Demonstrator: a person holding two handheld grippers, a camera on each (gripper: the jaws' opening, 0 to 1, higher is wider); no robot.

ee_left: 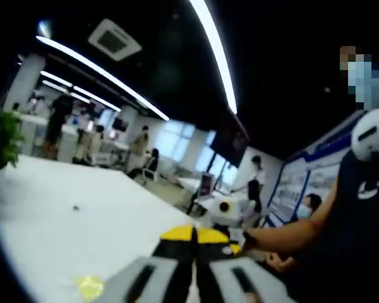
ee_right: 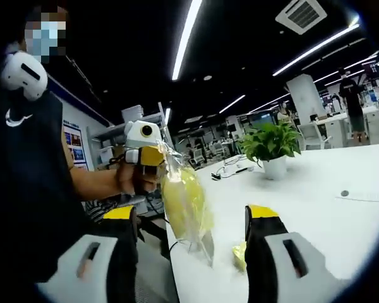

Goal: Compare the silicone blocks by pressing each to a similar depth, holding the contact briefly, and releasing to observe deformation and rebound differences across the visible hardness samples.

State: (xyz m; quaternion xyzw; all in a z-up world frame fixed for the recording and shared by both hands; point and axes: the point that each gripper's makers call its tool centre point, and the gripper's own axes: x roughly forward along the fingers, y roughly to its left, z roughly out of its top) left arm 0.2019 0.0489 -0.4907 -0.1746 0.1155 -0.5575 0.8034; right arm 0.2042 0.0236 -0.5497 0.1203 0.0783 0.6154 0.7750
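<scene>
A clear plastic bag (ee_right: 184, 205) holding yellow silicone blocks is hanging in the air over the near edge of the white table (ee_right: 316, 208) in the right gripper view. Its top is pinched in my left gripper (ee_right: 156, 153), which is coming into that view from the left; I am gripping that tool's handle with my left hand (ee_right: 131, 178). The bag is dangling between my left gripper and my right gripper (ee_right: 192, 222), whose yellow-tipped jaws are standing wide apart and holding nothing, the bag's lower end hanging in the gap between them. One more yellow piece (ee_right: 239, 255) is lying on the table just beside my right jaw; I cannot tell whether it is a block or another bag.

In the left gripper view, my left gripper (ee_left: 194, 235) is showing its yellow tips pressed close together, and the bag itself cannot be made out there. A small yellow object (ee_left: 90, 286) is lying blurred on the table (ee_left: 63, 233) to the left of the jaws.

A potted plant (ee_right: 271, 146) is standing further back on the table, with cables just beside it. A person in a dark shirt (ee_right: 25, 183) is standing at the table's edge. Ceiling light strips (ee_right: 188, 31) are running overhead, and other people are standing well apart in the office behind.
</scene>
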